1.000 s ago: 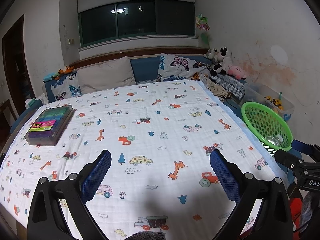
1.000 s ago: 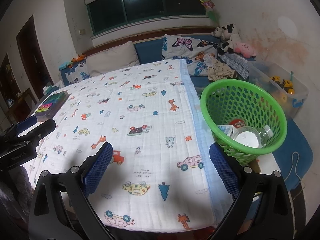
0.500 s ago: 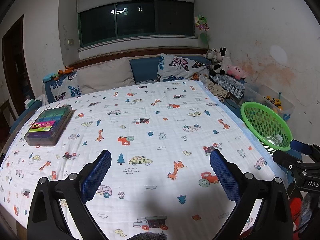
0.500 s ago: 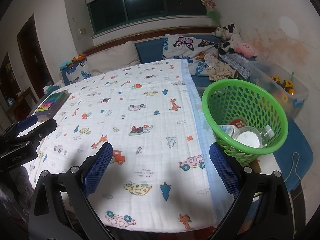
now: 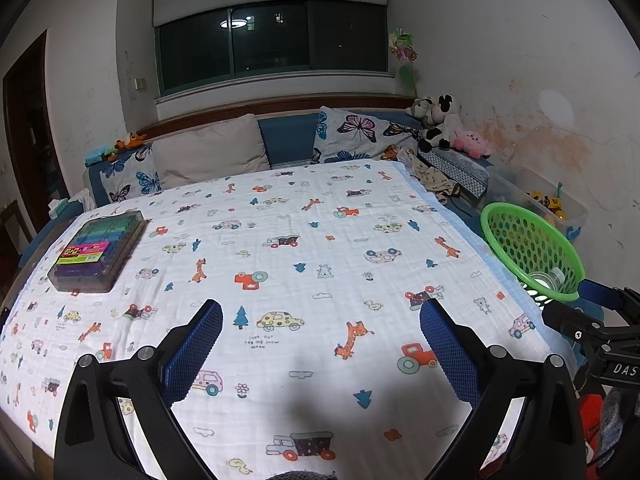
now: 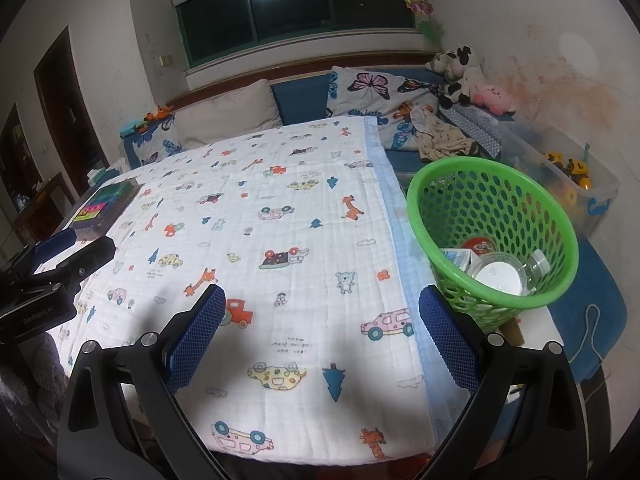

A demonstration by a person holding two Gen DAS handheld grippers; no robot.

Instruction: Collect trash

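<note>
Both tools, left tool (image 5: pixel 321 322) and right tool (image 6: pixel 320 312), gape empty; green perforated plastic basket (image 6: pixel 448 168), centre right, holds trash; collection seems finished.

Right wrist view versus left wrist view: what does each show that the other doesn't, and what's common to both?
Only the right wrist view looks into the green basket: a clear plastic bottle, a small carton and a red-topped item lie inside.

Only the left wrist view shows the marker case up close and unobstructed.

Both show the cartoon-print blanket, the plush toys, and each gripper open and empty: left gripper, right gripper.
</note>
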